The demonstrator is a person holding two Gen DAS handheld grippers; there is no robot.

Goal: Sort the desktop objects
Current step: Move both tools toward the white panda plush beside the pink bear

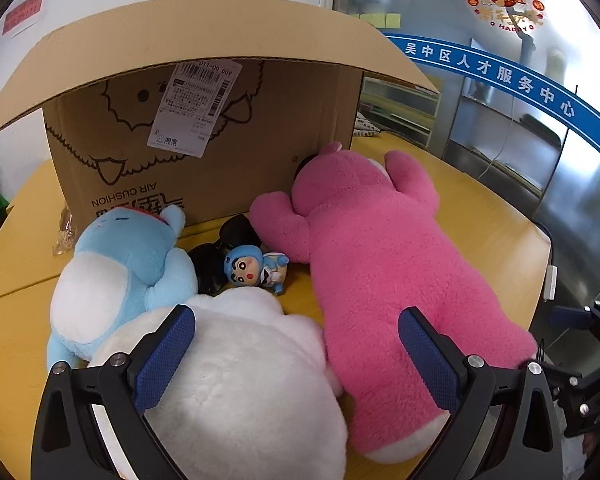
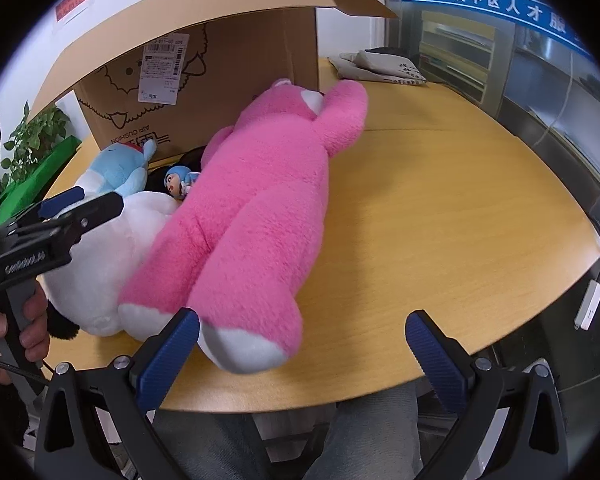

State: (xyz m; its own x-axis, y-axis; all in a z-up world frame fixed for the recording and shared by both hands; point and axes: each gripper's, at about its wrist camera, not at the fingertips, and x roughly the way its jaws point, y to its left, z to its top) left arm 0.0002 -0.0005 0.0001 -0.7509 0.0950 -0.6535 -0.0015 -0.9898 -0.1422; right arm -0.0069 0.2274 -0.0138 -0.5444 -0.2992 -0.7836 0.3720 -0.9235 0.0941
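Right now the toys lie bunched on the yellow worktop (image 2: 440, 220) in front of the cardboard box (image 1: 220, 128), whose flap leans out over them. The pink plush bear (image 1: 380, 264) lies stretched out, its head against the foot of the box and its legs pointing back toward the person, so its long axis runs roughly away from both tools. The white plush (image 1: 236, 368) sits just beside it on the left, touching it, with the blue plush (image 1: 124, 264) beyond that and a small blue-hooded figurine (image 1: 256, 266) tucked between the three, next to some dark object I cannot identify. The left hand-held gripper (image 1: 296, 352) hovers with its jaws spread wide, straddling the seam where the white plush meets the bear's legs; neither pad is pressing on either toy as far as I can tell. The right hand-held gripper (image 2: 302, 348) is also spread wide and holds nothing; the bear's white-tipped foot lies between its fingers, closer to the left one. In my judgement the left tool is nearer the white plush and the right tool nearer the bear's foot. Whether these toys are bound for the box or were taken out of it, this one moment does not settle.
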